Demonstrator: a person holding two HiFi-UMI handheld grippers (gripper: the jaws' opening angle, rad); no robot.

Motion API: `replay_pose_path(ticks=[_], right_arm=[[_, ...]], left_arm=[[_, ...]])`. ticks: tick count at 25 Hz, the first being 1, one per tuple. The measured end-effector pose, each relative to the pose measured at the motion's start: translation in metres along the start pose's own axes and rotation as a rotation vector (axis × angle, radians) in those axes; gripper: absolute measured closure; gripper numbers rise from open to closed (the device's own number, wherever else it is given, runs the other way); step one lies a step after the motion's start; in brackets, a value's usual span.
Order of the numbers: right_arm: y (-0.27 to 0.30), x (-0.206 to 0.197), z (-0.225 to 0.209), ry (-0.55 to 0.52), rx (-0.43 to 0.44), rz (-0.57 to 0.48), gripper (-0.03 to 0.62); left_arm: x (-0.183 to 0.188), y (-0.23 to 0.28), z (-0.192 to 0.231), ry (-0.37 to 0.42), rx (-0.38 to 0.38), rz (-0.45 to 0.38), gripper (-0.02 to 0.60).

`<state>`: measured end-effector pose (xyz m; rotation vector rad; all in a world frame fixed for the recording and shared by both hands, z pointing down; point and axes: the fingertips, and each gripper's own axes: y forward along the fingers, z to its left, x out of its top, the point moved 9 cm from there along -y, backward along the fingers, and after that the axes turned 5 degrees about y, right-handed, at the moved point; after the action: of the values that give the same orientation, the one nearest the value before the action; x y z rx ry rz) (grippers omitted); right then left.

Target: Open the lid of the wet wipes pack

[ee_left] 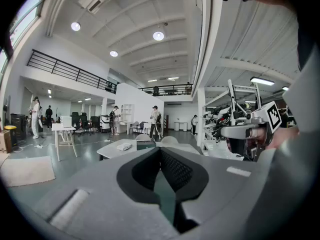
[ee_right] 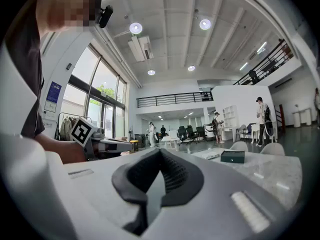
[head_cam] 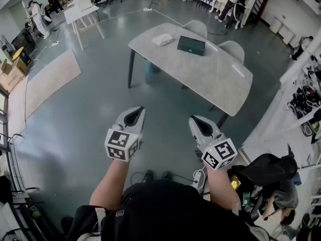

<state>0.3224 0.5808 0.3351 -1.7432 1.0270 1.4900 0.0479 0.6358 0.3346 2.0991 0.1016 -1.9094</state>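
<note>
Two items lie at the far end of a grey table [head_cam: 215,79]: a soft white pack [head_cam: 162,39] and, to its right, a dark green box [head_cam: 191,45]. Which of them is the wipes pack I cannot tell from here. Both also show small and distant as the white pack [ee_left: 124,146] and the green box [ee_right: 233,156]. My left gripper [head_cam: 135,113] and right gripper [head_cam: 198,122] hang side by side over the floor, well short of the table. Each is shut with nothing between its jaws, as the left gripper [ee_left: 161,154] and right gripper [ee_right: 159,156] show in their own views.
Two grey chairs [head_cam: 196,28] stand behind the table. A white side table [head_cam: 83,11] and a beige rug [head_cam: 50,77] are at the left. Cluttered racks [head_cam: 306,94] and a crouching person [head_cam: 281,195] are at the right. Cables [head_cam: 150,174] lie by my feet.
</note>
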Motion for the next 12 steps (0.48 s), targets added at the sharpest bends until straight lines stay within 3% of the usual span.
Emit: replay_pose_path(ticks=[8, 12], right_arm=[[-0.008, 0.005, -0.011, -0.003, -0.001, -0.019, 0.592], [-0.023, 0.000, -0.015, -0.053, -0.074, -0.012, 0.592]], left_arm=[[0.003, 0.006, -0.010, -0.001, 0.008, -0.003, 0.574], [0.003, 0.003, -0.019, -0.008, 0.030, -0.004, 0.574]])
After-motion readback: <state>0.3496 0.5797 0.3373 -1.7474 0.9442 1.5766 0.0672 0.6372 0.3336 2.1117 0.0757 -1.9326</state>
